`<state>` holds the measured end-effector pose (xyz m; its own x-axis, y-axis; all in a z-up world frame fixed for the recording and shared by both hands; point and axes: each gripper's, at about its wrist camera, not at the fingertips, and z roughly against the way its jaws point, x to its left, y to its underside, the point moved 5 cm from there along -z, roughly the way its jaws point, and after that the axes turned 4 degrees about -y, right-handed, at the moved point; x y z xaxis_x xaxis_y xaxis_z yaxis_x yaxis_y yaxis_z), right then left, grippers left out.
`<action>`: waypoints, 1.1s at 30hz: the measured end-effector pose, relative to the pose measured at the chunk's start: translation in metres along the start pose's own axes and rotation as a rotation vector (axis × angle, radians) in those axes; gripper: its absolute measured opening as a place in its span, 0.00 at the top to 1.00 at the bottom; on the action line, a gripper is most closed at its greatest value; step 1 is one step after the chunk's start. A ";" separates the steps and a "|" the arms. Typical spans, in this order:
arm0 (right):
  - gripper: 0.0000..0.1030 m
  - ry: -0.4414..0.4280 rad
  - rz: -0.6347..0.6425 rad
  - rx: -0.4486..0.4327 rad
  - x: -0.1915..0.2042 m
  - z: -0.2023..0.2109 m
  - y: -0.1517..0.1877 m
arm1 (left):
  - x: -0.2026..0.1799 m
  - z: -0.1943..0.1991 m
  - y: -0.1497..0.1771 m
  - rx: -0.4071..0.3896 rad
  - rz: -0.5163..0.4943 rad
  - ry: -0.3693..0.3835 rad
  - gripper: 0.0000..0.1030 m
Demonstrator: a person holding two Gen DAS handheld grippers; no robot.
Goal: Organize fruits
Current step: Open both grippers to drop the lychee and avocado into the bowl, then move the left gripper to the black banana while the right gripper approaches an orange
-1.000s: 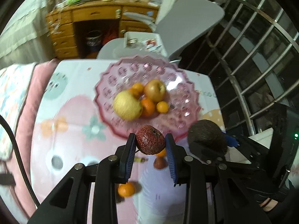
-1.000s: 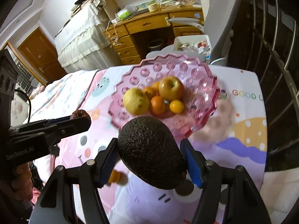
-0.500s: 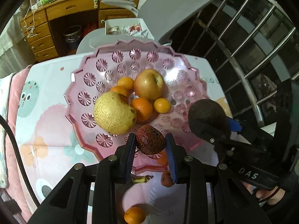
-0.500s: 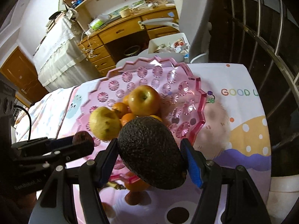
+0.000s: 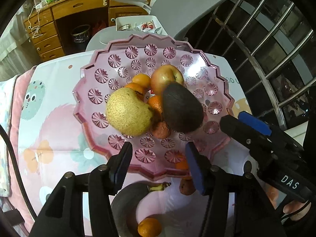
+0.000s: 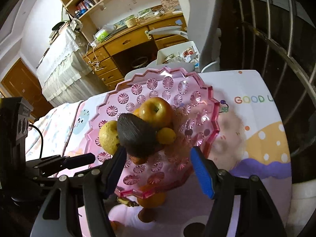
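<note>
Just above the near rim of the pink glass bowl point(image 5: 92, 108), the left gripper point(image 5: 158, 159) is tilting steeply downward, its jaws opening with nothing between them. A small reddish fruit point(image 5: 161, 129) is lying in the bowl ahead of its fingers, touching the pear point(image 5: 128, 112) and the avocado point(image 5: 181, 108). The right gripper point(image 6: 157, 165) is also angling down over the bowl's near side, its blue-padded jaws standing spread and clear of any fruit; the avocado is sitting just beyond its left finger, loose on the pile. In the left wrist view the right gripper is reaching in from the right edge, with fingers of a hand point(image 5: 294, 209) curling under its handle.

Inside the bowl are lying the pear, an apple point(image 5: 166, 78), the avocado leaning across them, several small oranges point(image 5: 141, 80) and a small yellow citrus point(image 6: 165, 135). Under and in front of the bowl, on the patterned tablecloth point(image 5: 55, 130), a banana point(image 5: 128, 199), another orange point(image 5: 149, 227) and a brownish fruit point(image 5: 186, 186) are lying outside it.
</note>
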<state>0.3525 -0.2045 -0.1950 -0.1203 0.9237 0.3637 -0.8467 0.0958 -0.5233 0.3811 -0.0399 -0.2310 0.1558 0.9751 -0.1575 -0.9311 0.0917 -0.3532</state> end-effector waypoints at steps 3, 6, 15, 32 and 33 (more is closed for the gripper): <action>0.34 0.010 -0.005 -0.017 0.003 0.011 0.006 | 0.001 0.011 0.007 -0.017 -0.005 0.002 0.41; 0.34 0.021 -0.005 -0.025 0.008 0.020 0.014 | 0.004 0.024 0.017 -0.028 -0.017 0.003 0.41; 0.34 0.053 -0.037 -0.030 0.024 0.044 0.054 | 0.020 0.045 0.057 -0.007 -0.040 0.000 0.40; 0.34 0.110 0.041 -0.038 0.074 0.065 0.130 | 0.059 0.047 0.106 0.105 -0.067 0.028 0.40; 0.34 0.107 0.046 -0.041 0.076 0.065 0.132 | 0.061 0.046 0.106 0.113 -0.066 0.035 0.40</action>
<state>0.1981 -0.1452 -0.1864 -0.1002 0.9617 0.2553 -0.8195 0.0657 -0.5693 0.2765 0.0381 -0.2361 0.2276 0.9588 -0.1698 -0.9494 0.1797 -0.2576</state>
